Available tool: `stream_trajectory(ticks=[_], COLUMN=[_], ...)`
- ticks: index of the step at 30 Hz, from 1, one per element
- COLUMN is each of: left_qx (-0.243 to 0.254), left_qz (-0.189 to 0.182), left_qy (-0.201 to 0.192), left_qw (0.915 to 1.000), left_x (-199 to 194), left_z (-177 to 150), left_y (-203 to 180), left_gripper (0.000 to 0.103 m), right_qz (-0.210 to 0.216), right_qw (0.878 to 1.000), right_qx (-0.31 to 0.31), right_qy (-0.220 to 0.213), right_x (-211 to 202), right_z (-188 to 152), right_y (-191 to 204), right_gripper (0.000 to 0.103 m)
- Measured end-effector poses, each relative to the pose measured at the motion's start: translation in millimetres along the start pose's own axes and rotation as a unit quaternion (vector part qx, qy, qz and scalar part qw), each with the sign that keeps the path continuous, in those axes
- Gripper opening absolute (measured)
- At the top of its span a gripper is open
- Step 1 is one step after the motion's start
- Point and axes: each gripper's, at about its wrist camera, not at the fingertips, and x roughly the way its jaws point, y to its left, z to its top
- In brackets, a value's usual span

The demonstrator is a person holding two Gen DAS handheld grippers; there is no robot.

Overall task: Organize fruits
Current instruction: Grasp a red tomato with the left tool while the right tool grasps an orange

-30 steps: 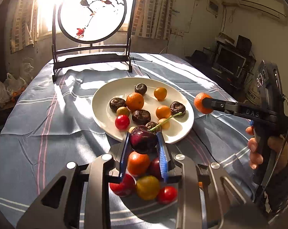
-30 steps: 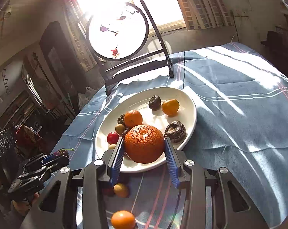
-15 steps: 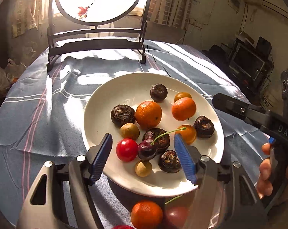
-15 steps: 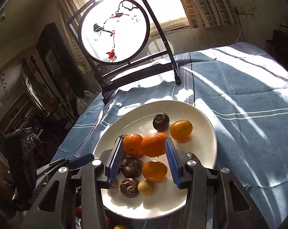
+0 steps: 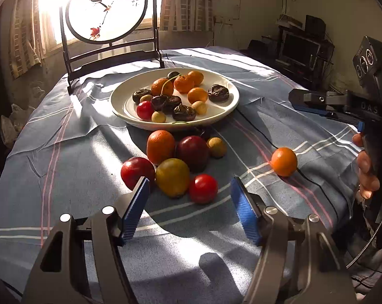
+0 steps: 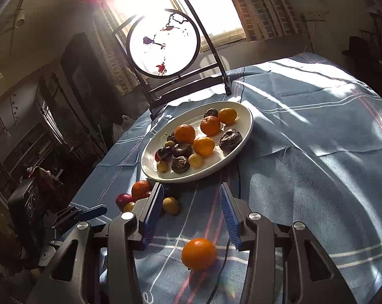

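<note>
A white plate (image 5: 229, 109) (image 6: 244, 139) holds several fruits: oranges, dark wrinkled fruits, small yellow ones, a red tomato and a stemmed cherry (image 5: 159, 101). In front of it a loose cluster lies on the cloth: an orange (image 5: 160, 147), a dark plum (image 5: 192, 153), a yellow fruit (image 5: 172, 177), red tomatoes (image 5: 203, 188). A lone orange (image 5: 284, 161) (image 6: 199, 253) lies apart to the right. My left gripper (image 5: 189, 210) is open and empty, just short of the cluster. My right gripper (image 6: 191, 210) is open and empty above the lone orange.
A blue striped cloth (image 5: 64, 177) covers the round table. A round painted screen on a dark stand (image 5: 107, 7) stands behind the plate. The right gripper's body (image 5: 343, 103) and hand show at the right. Dark furniture lines the room's sides.
Both grippers released their fruit onto the plate, the left the cherry and the right an orange, and have pulled back from the plate, open and empty.
</note>
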Motion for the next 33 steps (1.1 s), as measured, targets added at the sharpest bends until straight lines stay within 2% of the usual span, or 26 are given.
stream_trajectory(ticks=[1, 2, 6, 13, 17, 18, 19, 23, 30, 32, 33], left_qx=[-0.009, -0.022, -0.029, -0.043, -0.033, -0.032, -0.029, -0.036, -0.053, -0.056, -0.056], left_qz=[-0.003, -0.010, -0.016, -0.001, 0.008, 0.005, -0.005, -0.022, -0.027, -0.029, -0.027], left_qy=[0.009, 0.017, 0.023, 0.054, 0.057, 0.054, 0.051, 0.028, -0.006, -0.010, -0.012], left_qw=[0.9999, 0.9996, 0.9992, 0.9976, 0.9978, 0.9980, 0.9982, 0.9987, 0.9982, 0.9980, 0.9980], left_x=[4, 8, 19, 48, 50, 50, 49, 37, 11, 5, 3], left_z=[-2, -4, -6, -3, 1, 2, 1, -1, -2, -3, -4], left_y=[0, 1, -10, -16, -19, -19, -19, -18, -8, -5, -4], left_gripper=[0.047, 0.044, 0.043, 0.041, 0.041, 0.031, 0.029, 0.029, 0.029, 0.029, 0.029], right_qz=[-0.001, -0.002, -0.002, -0.004, -0.004, -0.005, -0.008, -0.019, -0.056, -0.059, -0.058], right_qw=[1.000, 1.000, 1.000, 1.000, 1.000, 0.999, 0.999, 0.998, 0.992, 0.992, 0.993], right_qx=[0.000, 0.001, 0.002, 0.016, 0.010, 0.008, 0.005, -0.023, -0.059, -0.056, -0.051], right_qy=[0.001, 0.001, 0.004, 0.006, 0.023, 0.031, 0.039, 0.060, 0.091, 0.094, 0.092], right_x=[-3, -5, -13, -17, -8, -3, 1, 13, 37, 40, 39], right_z=[-5, -10, -23, -30, -33, -34, -36, -42, -45, -46, -46], right_y=[0, 1, 0, -12, -13, -12, -10, 2, 18, 17, 16], right_gripper=[0.046, 0.046, 0.046, 0.046, 0.046, 0.046, 0.046, 0.046, 0.046, 0.038, 0.038])
